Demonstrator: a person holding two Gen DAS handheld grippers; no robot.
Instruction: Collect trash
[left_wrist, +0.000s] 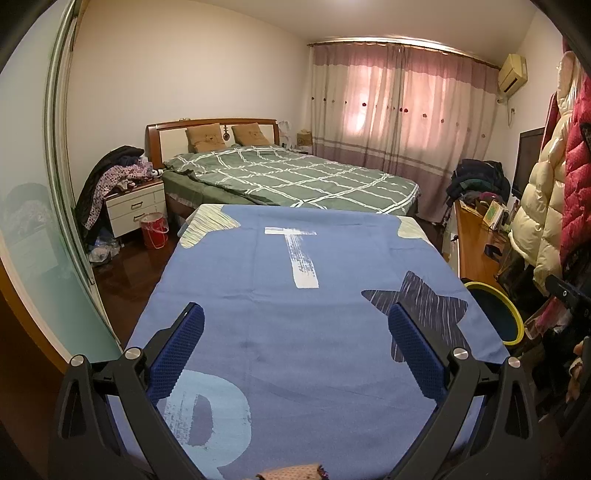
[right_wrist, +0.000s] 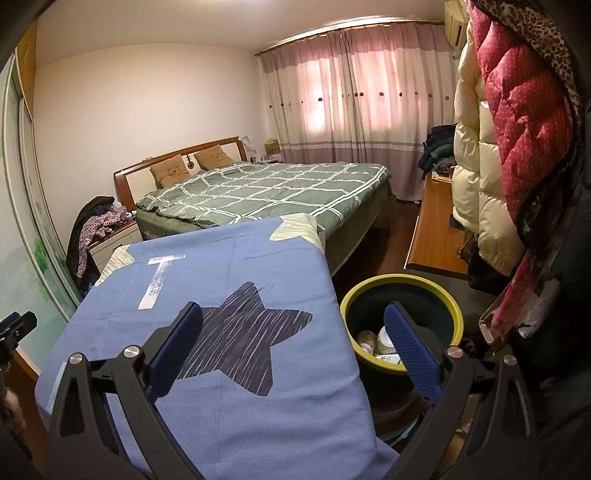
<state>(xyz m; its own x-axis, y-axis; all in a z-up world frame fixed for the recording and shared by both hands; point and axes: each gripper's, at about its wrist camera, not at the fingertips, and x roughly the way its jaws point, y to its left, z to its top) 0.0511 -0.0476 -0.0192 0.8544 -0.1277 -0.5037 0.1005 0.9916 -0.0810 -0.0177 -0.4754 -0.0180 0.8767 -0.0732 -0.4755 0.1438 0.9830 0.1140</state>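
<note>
A table under a blue cloth printed with letters and a dark star fills the near ground in both views. My left gripper hangs open over the cloth, nothing between its blue fingers. My right gripper is open too, over the cloth's right edge. Its right finger stands in front of a dark bin with a yellow rim. Inside the bin lie several pale bottles and containers. The same bin shows at the table's right side in the left wrist view.
A bed with a green checked cover stands beyond the table. A white nightstand piled with clothes and a red bucket are at left. A wooden desk, hanging puffy coats and a mirrored wardrobe door flank the room.
</note>
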